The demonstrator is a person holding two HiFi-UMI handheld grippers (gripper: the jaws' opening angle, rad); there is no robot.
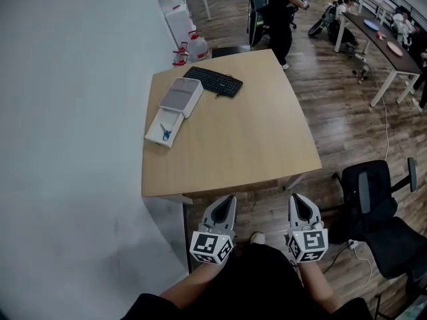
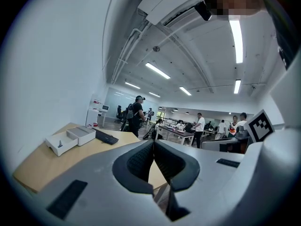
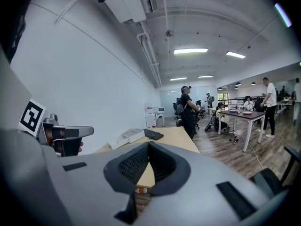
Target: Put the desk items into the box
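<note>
Head view steeply down, 2 gripper views near-level, all sharing desk, box

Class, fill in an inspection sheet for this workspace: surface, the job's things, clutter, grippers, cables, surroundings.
Surface: light wooden square table, standing against the white wall.
Job's things: open white rectangular box near the table's left edge, with a small blue item inside; its grey-topped lid overlaps the box's far end; black keyboard just beyond.
Clutter: nothing seen.
Grippers: left gripper and right gripper both shut and empty, short of the table's near edge.
Cables: thin white cable on the floor by the chair.
Surroundings: black office chair at right; clear water jugs past the far corner; people at distant tables.
</note>
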